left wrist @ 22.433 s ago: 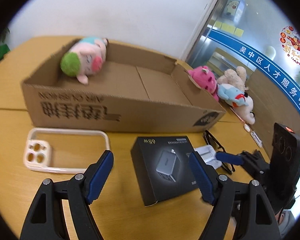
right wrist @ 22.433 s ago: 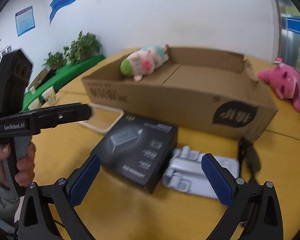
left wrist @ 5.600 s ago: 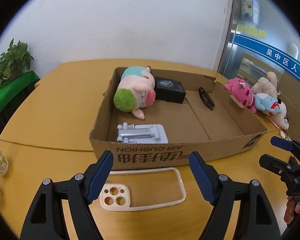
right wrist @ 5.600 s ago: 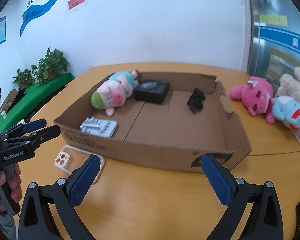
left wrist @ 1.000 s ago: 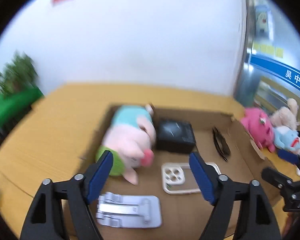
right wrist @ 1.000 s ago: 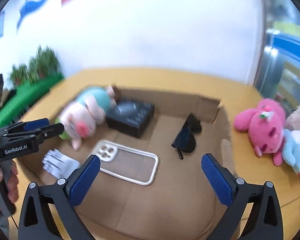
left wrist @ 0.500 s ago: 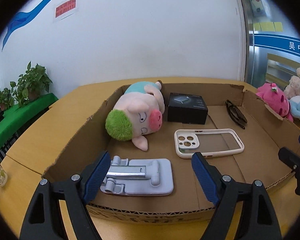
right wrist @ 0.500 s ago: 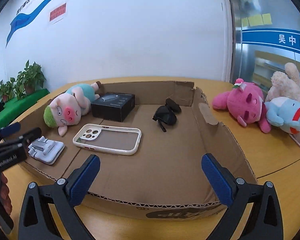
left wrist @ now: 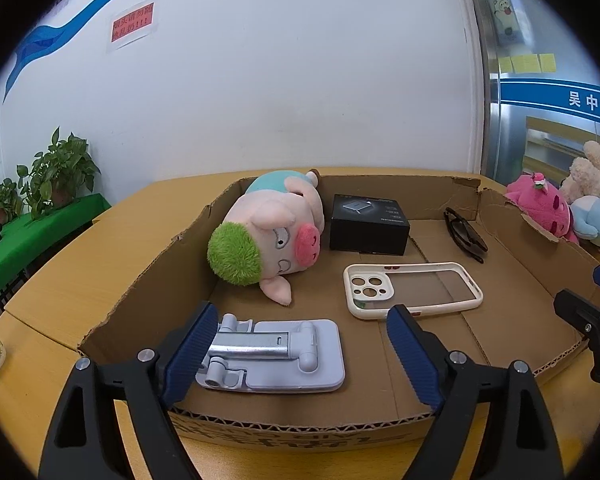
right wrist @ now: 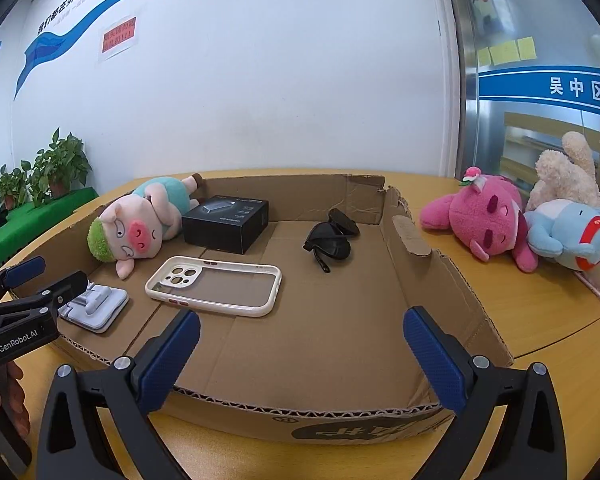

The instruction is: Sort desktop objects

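Both the left gripper (left wrist: pixel 300 354) and the right gripper (right wrist: pixel 300 356) hover with fingers spread wide, holding nothing. Inside the cardboard box (right wrist: pixel 440 280) on the worktop (right wrist: pixel 540 308) lie the phone case (right wrist: pixel 216 285), phone stand (left wrist: pixel 272 350), black box (right wrist: pixel 226 223), sunglasses (right wrist: pixel 332 238) and pig plush (right wrist: pixel 140 226).

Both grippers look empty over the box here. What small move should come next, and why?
Probably pull both back: the left gripper and right gripper are open and empty, while the phone case, stand, charger box and sunglasses already lie in the cardboard box.

An office or service centre: wall slogan banner (right wrist: pixel 80 20), potted plants (left wrist: pixel 56 172), glass door (right wrist: pixel 540 80) with sticky notes (right wrist: pixel 504 52).
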